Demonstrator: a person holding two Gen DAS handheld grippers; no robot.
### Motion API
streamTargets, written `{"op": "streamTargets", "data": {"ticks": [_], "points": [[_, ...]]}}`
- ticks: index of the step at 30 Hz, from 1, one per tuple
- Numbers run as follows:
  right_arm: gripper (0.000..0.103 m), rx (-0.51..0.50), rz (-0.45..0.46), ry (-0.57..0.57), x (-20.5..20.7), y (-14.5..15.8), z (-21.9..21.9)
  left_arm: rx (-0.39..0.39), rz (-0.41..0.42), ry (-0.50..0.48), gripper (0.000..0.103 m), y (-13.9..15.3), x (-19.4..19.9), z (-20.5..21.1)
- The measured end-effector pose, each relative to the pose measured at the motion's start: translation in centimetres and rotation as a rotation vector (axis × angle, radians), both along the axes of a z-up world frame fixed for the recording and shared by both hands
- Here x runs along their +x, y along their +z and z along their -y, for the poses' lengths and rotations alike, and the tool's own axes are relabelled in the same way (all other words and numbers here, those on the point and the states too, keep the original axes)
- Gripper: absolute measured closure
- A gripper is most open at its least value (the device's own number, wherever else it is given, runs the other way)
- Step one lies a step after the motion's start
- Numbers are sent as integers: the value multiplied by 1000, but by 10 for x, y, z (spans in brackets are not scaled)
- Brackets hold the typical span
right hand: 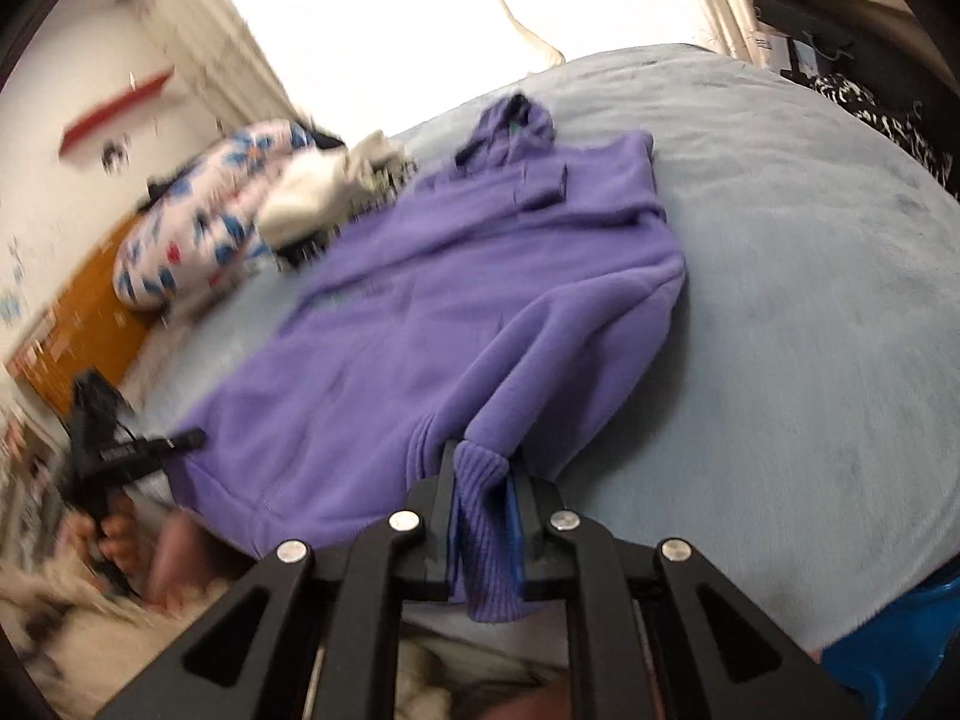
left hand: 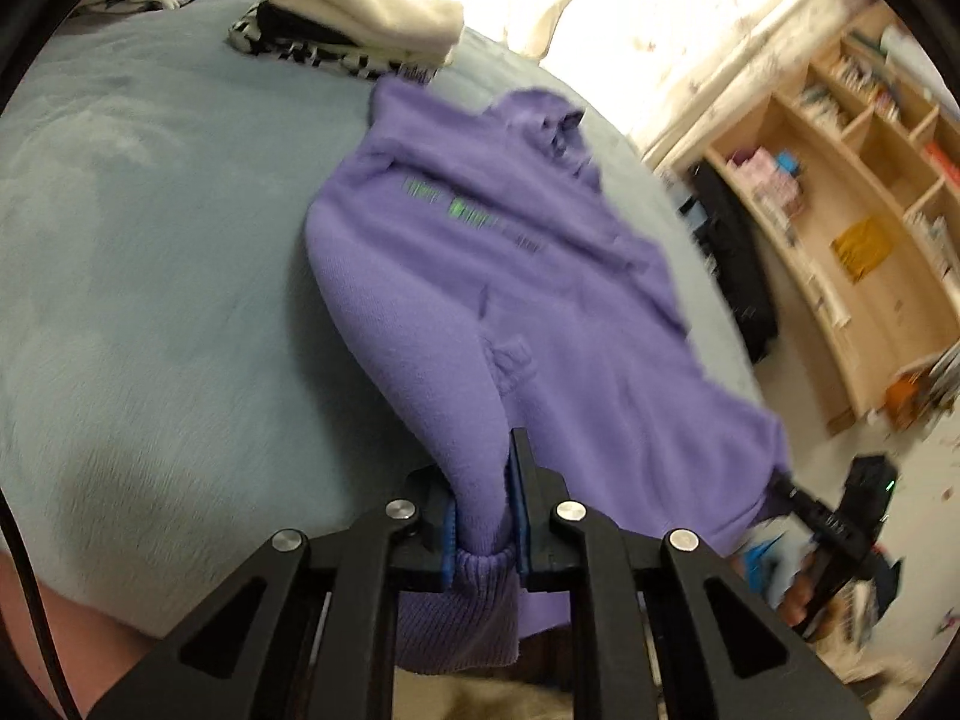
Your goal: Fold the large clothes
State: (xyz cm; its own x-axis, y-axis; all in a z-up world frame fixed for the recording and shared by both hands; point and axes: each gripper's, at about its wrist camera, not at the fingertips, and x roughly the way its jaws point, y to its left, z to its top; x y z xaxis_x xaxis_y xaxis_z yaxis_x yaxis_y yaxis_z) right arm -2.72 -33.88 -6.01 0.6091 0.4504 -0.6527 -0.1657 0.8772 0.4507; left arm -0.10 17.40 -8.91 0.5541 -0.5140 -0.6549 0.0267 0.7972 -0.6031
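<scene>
Your hoodie (left hand: 480, 276) lies spread on the blue bed (left hand: 150, 276), with folded clothes (left hand: 360, 30) and a floral pillow (right hand: 198, 222) beyond it. Wooden shelves (left hand: 852, 228) stand by the bright curtained window (right hand: 372, 12). Your left gripper (left hand: 485, 510) and right gripper (right hand: 483, 516) each clamp a ribbed cuff.

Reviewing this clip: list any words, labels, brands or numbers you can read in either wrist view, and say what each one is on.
Nothing can be read.
Green and dark print on the chest of the purple hoodie: lettering, too blurred to read.
Pale marking on the side of the right gripper, seen from the left wrist: too small and blurred.
Book spines and papers on the wooden shelf: too small.
Yellow sheet in the shelf: no legible text.
</scene>
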Motion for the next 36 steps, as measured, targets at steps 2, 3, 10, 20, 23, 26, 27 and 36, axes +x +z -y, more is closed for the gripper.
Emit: {"op": "streamTargets", "data": {"ticks": [2, 3, 10, 20, 23, 26, 27, 36], "points": [[92, 46, 25, -10, 10, 12, 4, -54, 17, 22, 92, 12, 13, -3], [92, 63, 34, -12, 16, 18, 5, -77, 21, 35, 92, 17, 19, -5], [92, 195, 49, -80, 89, 48, 22, -128, 89, 126, 92, 51, 89, -16], [81, 221, -88, -260, 224, 25, 44, -29, 12, 203, 82, 40, 212, -15], [65, 165, -131, -263, 241, 9, 48, 8, -36, 202, 69, 32, 237, -13], [58, 88, -141, -262, 244, -2, 52, 55, -23, 193, 60, 30, 248, -12], [58, 78, -144, -261, 244, -6, 55, 63, -20, 187, 52, 29, 251, -13], [58, -33, -197, -200, 266, -36, 54, 211, -86, 101, 47, -7, 276, -9]]}}
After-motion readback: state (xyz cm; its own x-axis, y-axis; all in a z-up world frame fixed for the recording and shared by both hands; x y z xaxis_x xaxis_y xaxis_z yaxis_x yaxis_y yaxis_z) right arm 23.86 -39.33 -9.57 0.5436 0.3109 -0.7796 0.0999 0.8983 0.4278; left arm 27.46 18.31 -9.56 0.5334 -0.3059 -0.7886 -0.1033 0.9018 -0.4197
